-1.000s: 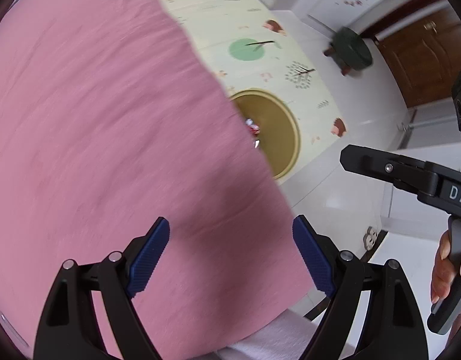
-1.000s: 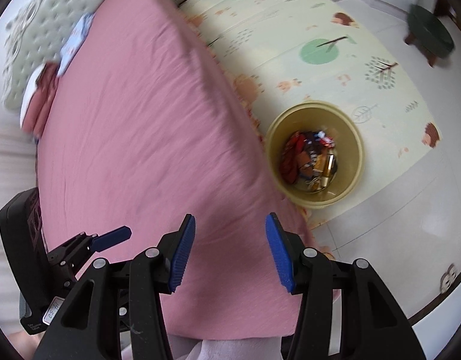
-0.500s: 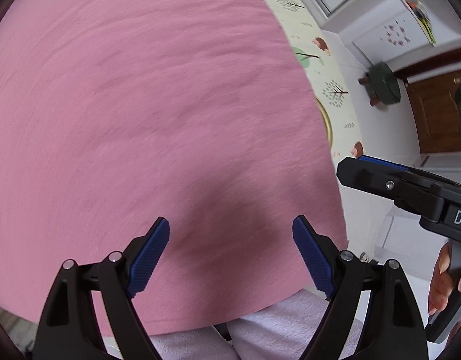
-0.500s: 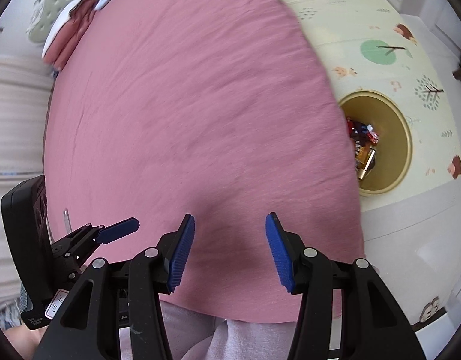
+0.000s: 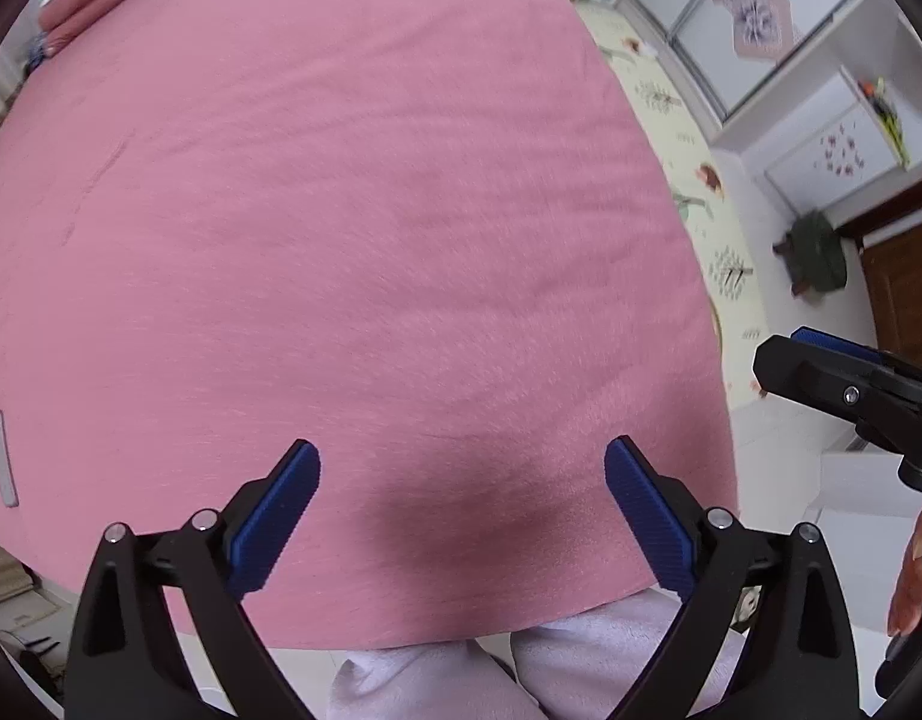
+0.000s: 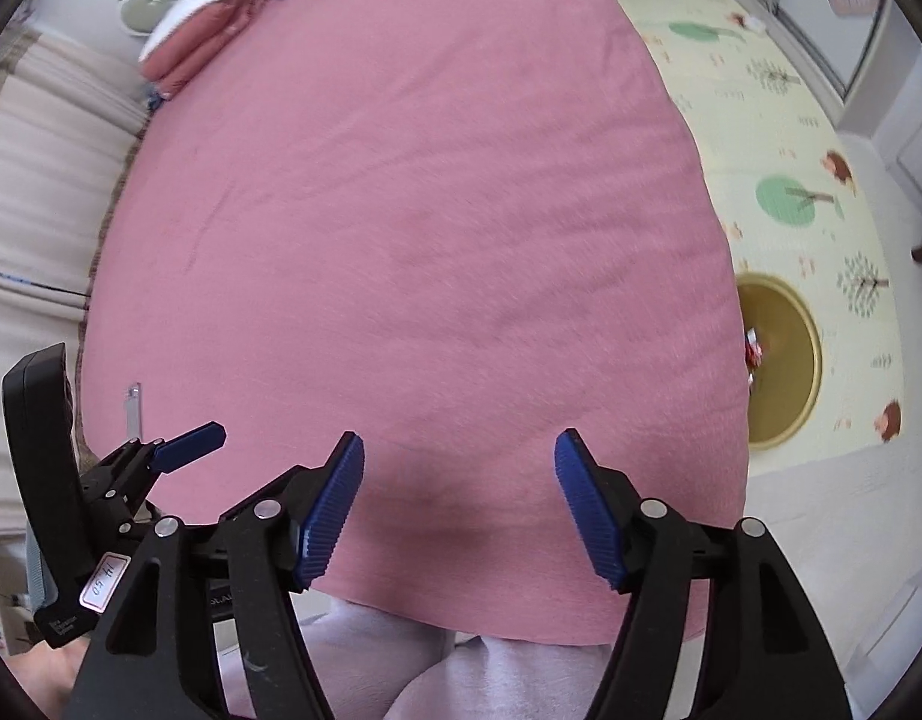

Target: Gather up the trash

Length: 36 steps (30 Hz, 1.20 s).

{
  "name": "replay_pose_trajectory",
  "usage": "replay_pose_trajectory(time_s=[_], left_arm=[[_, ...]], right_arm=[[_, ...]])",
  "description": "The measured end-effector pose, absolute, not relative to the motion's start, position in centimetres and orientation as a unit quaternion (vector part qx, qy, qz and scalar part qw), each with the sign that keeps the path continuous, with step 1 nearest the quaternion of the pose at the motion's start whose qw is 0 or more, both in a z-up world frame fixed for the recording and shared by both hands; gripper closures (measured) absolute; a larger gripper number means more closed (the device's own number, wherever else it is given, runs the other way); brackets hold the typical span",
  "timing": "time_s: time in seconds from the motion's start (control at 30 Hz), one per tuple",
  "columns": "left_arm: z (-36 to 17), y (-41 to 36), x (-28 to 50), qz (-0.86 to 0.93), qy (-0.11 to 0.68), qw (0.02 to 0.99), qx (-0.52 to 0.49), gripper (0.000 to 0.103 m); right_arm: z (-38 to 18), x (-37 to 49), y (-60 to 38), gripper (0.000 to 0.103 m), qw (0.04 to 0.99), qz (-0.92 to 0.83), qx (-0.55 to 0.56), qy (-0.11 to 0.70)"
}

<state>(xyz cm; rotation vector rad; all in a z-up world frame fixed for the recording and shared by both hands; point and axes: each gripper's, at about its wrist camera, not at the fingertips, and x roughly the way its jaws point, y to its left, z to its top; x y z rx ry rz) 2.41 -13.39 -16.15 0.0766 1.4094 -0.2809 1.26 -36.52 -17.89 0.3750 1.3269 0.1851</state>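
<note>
Grippers both empty: my left gripper (image 5: pixel 462 507) and right gripper (image 6: pixel 459 501) have just been opening over the bare pink bedspread (image 5: pixel 341 210), trash already in the yellow bin (image 6: pixel 781 360).

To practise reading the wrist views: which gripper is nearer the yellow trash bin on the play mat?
Right. The right gripper hangs over the pink bed on the bin's side; the left gripper is beyond it, farther from the bin.

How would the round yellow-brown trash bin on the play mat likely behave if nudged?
The round yellow-brown trash bin looks like thin plastic with only a few wrappers showing, so probably light. On the smooth play mat it would likely slide; a high push might tip it.
</note>
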Motion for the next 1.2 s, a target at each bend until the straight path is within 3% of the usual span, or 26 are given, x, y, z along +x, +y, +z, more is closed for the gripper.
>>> replay_pose_trajectory(time_s=[0.57,1.2], left_arm=[[-1.6,-5.1,1.5,-0.087,0.530,0.843,0.014,0.004],[1.1,-2.3,1.4,-0.055,0.476,0.877,0.008,0.004]], right_arm=[[-5.7,-0.1,-30.7,0.025,0.844,0.079,0.100,0.522],[-4.5,-1.3,-27.9,0.017,0.867,0.078,0.110,0.479]])
